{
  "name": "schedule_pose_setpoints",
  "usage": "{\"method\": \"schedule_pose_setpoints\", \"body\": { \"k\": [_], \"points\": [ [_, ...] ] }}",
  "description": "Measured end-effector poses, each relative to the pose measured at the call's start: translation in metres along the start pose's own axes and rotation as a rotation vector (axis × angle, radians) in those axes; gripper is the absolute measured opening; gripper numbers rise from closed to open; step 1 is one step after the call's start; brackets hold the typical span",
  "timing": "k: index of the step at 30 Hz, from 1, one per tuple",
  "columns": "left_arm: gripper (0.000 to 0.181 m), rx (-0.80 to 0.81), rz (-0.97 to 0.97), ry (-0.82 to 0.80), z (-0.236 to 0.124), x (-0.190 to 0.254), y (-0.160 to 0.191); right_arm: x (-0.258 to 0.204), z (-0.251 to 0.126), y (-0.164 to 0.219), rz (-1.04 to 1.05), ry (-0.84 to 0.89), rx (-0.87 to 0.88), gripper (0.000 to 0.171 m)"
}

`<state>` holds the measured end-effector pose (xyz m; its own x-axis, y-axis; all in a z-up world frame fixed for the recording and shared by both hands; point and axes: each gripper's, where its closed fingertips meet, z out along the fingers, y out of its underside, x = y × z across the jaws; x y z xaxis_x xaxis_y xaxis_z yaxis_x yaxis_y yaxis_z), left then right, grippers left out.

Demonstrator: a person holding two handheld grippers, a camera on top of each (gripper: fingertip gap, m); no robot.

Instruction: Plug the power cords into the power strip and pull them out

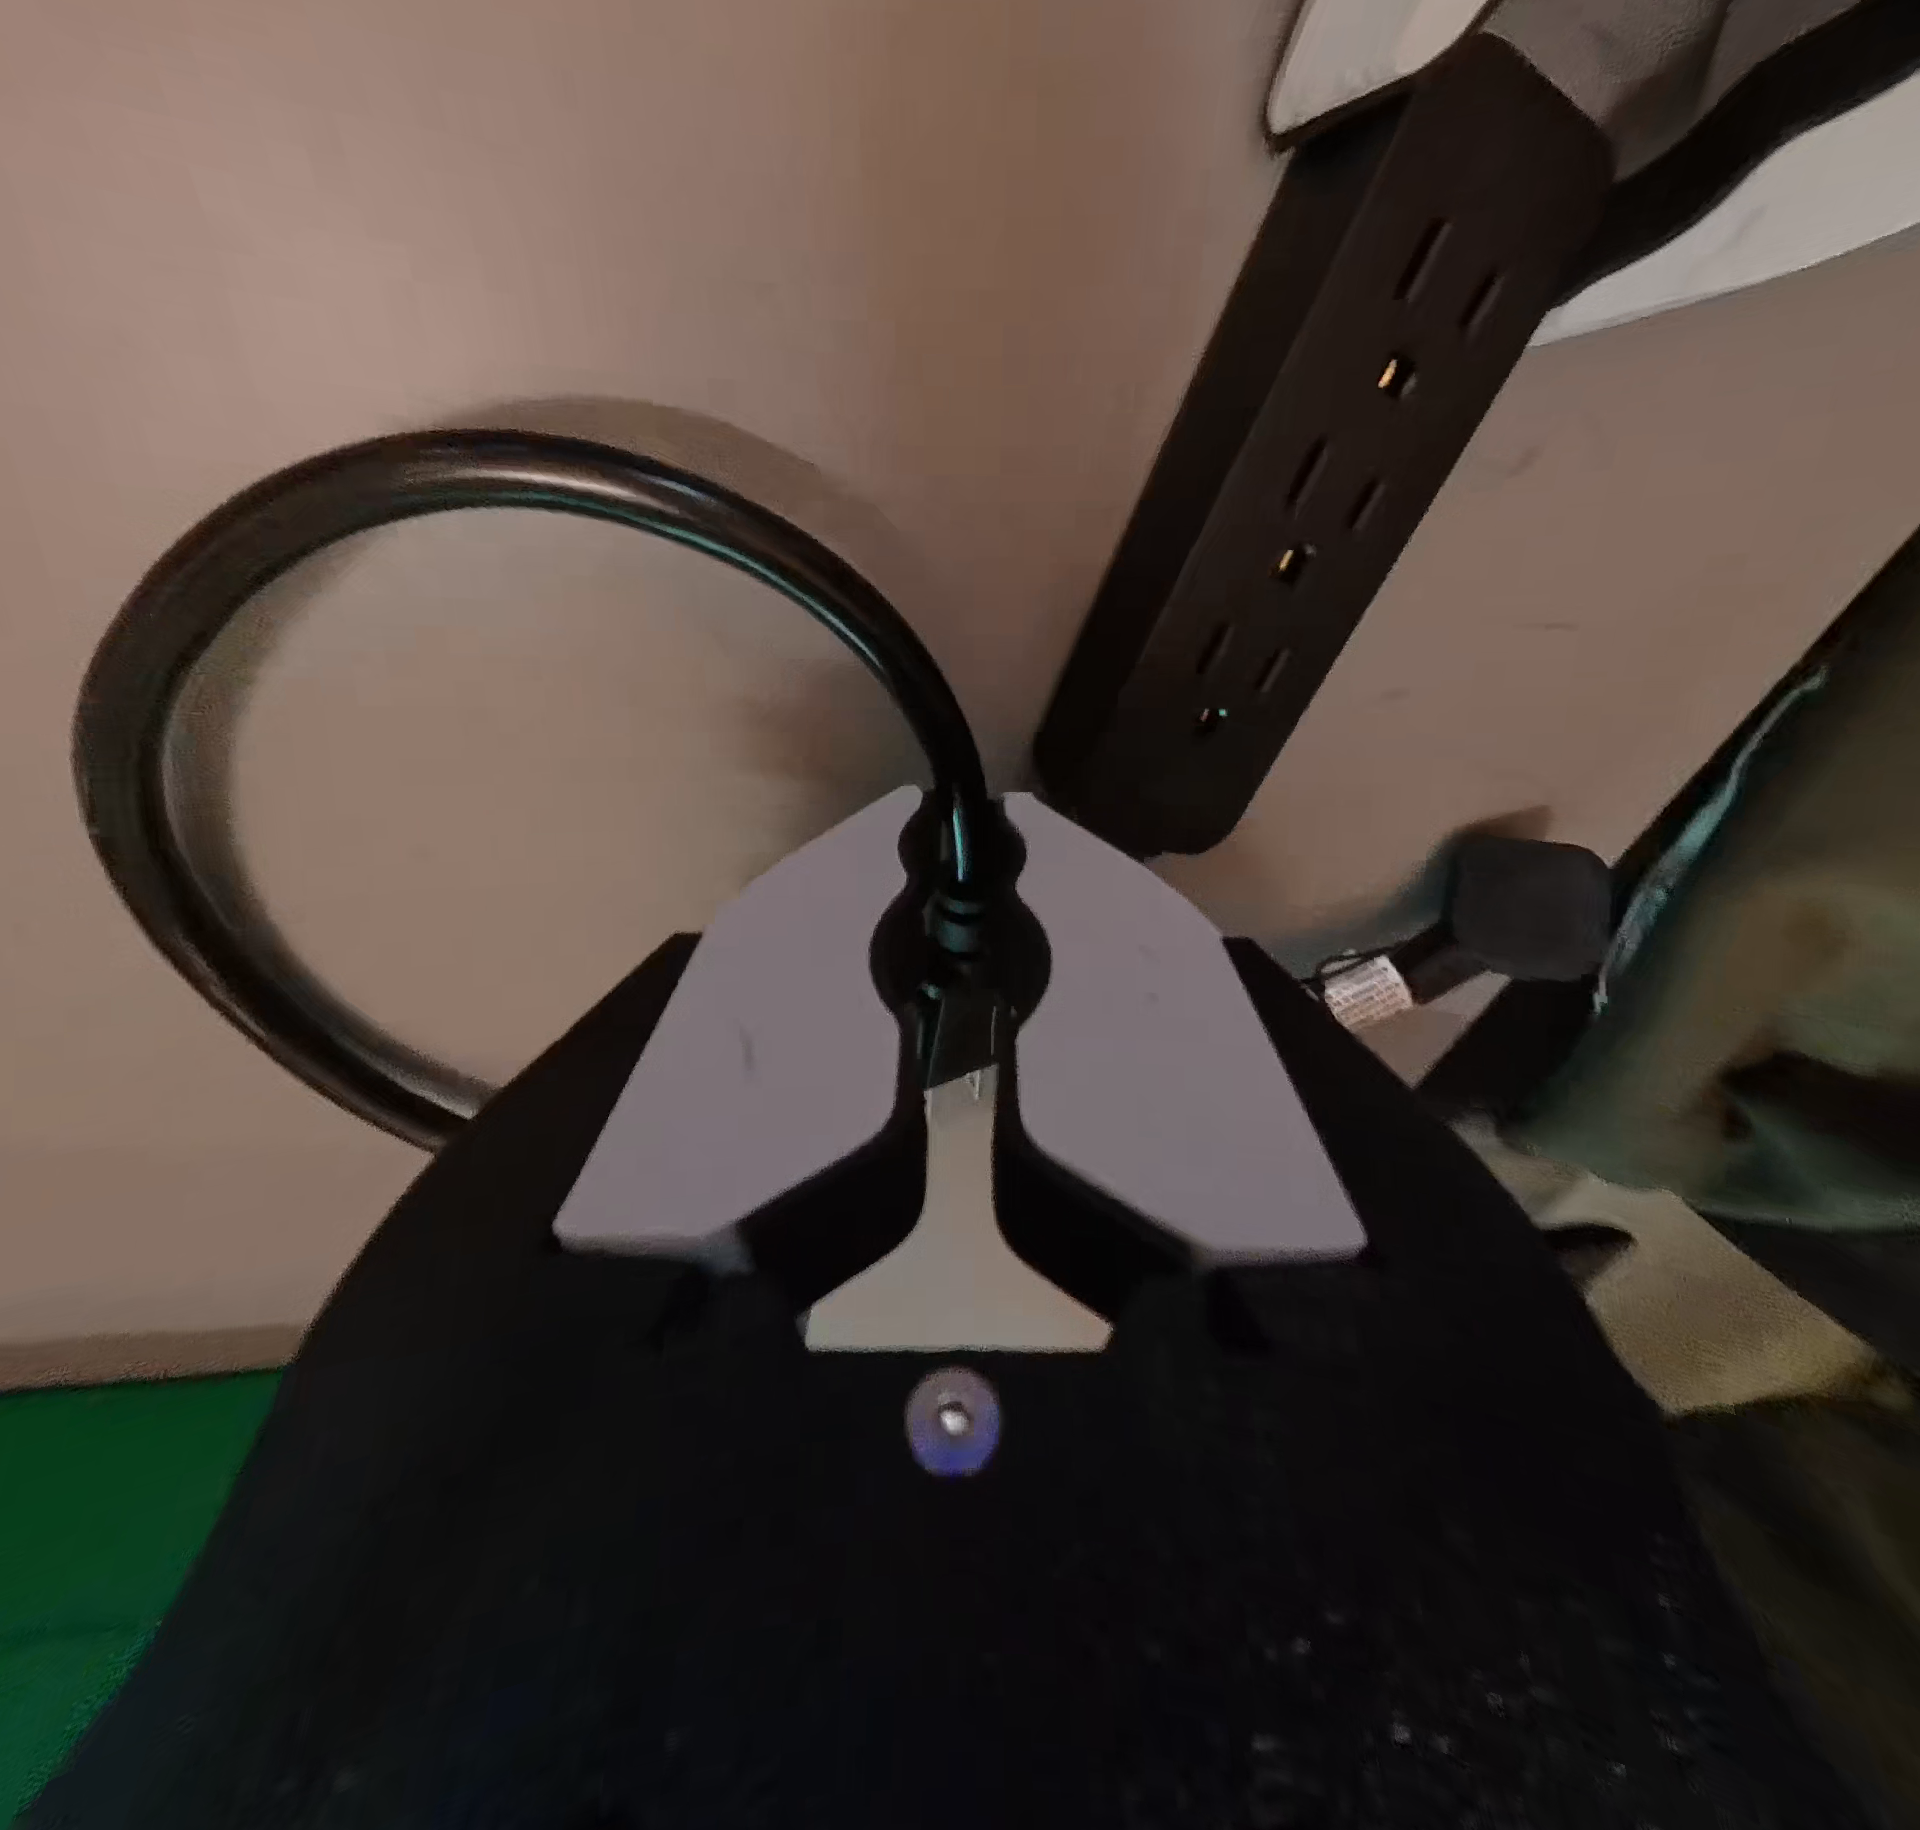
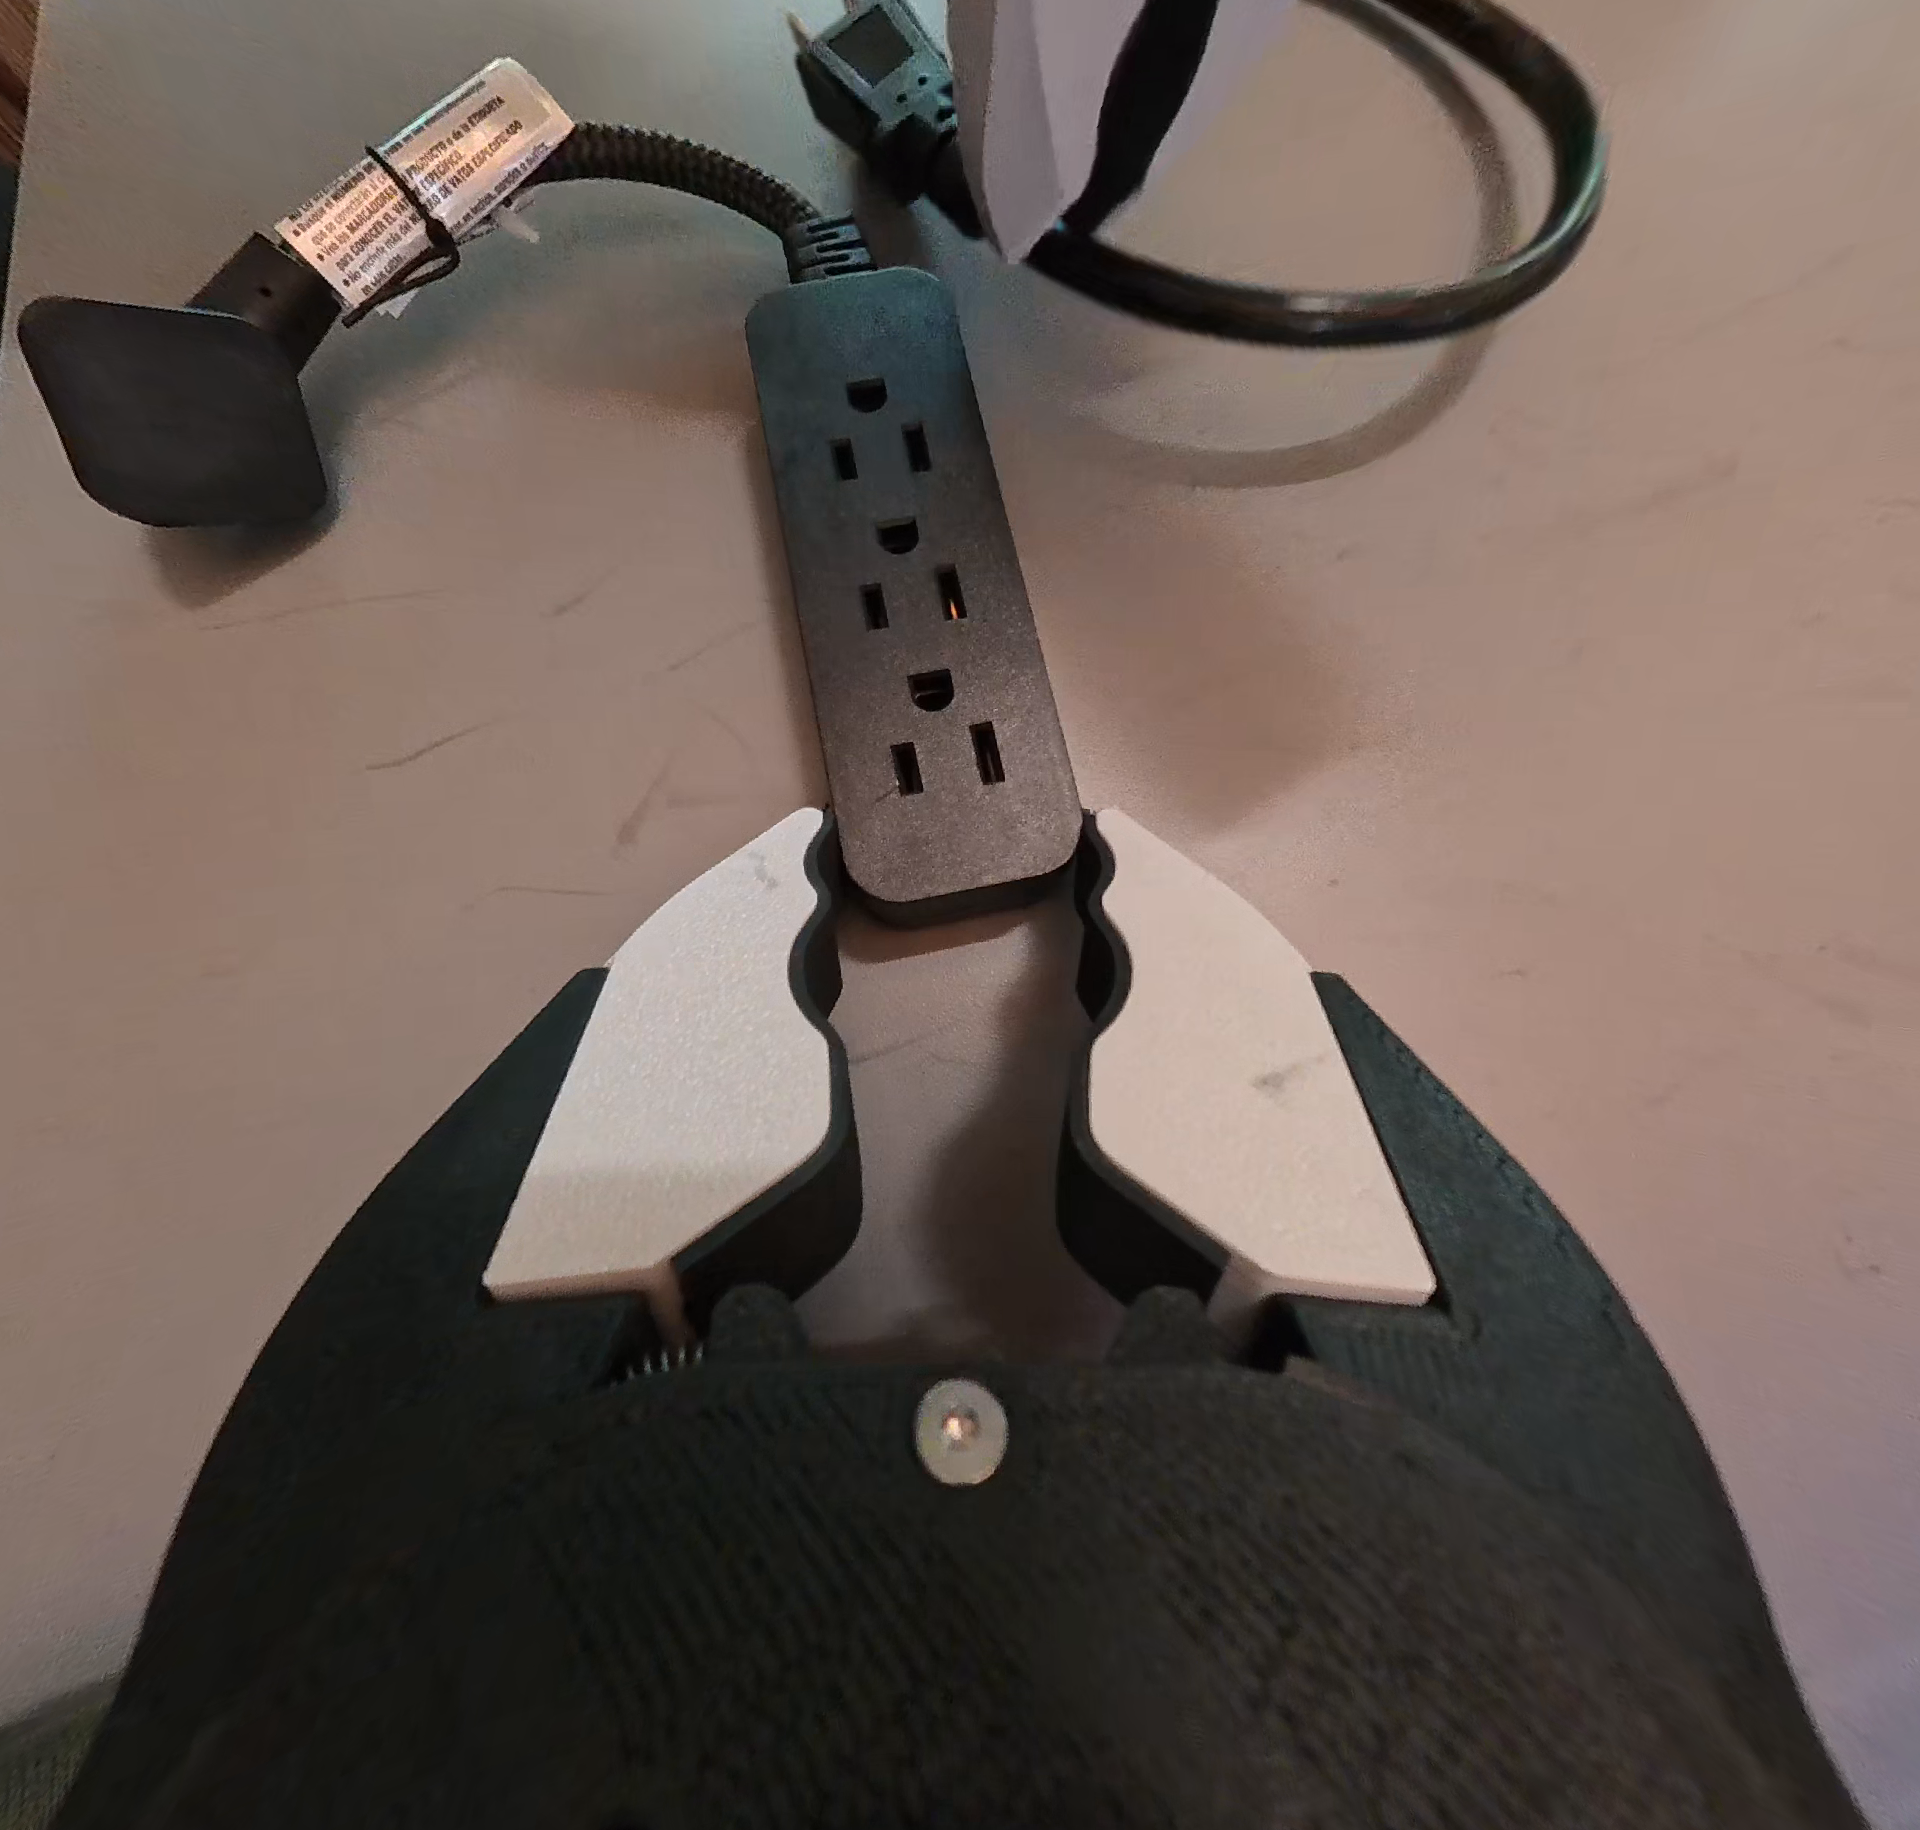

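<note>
power strip (image 2: 914, 596) end clamped in right gripper (image 2: 958, 850); left gripper (image 1: 961, 913) pinches cord (image 1: 312, 637).

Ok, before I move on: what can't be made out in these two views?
- Left wrist view: the plug's prongs, hidden behind the left gripper shut on the power cord.
- Left wrist view: the power strip's far end, covered by the right gripper.
- Right wrist view: the loose plug, partly hidden by the left gripper.
</note>
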<state>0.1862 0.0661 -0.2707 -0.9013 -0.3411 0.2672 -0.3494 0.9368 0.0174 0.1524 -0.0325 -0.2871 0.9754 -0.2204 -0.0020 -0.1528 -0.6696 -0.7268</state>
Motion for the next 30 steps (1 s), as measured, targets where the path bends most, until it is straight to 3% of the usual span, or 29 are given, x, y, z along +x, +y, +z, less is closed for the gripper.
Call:
{"method": "schedule_pose_setpoints", "body": {
  "k": [7, 14, 20, 30],
  "points": [
    [0.008, 0.621, 0.027, -0.123, -0.061, 0.010, -0.016, 0.000, 0.000, 0.000, 0.000, 0.000, 0.000, 0.043],
    [0.008, 1.145, 0.182, -0.031, -0.100, 0.062, -0.022, 0.000, 0.000, 0.000, 0.000, 0.000, 0.000, 0.043],
    [0.008, 1.238, 0.458, -0.027, -0.086, 0.084, -0.026, 0.000, 0.000, 0.000, 0.000, 0.000, 0.000, 0.043],
    [0.008, 1.205, 0.604, 0.127, -0.074, 0.085, -0.026, 0.000, 0.000, 0.000, -0.001, -0.001, 0.000, 0.043]
  ]
}}
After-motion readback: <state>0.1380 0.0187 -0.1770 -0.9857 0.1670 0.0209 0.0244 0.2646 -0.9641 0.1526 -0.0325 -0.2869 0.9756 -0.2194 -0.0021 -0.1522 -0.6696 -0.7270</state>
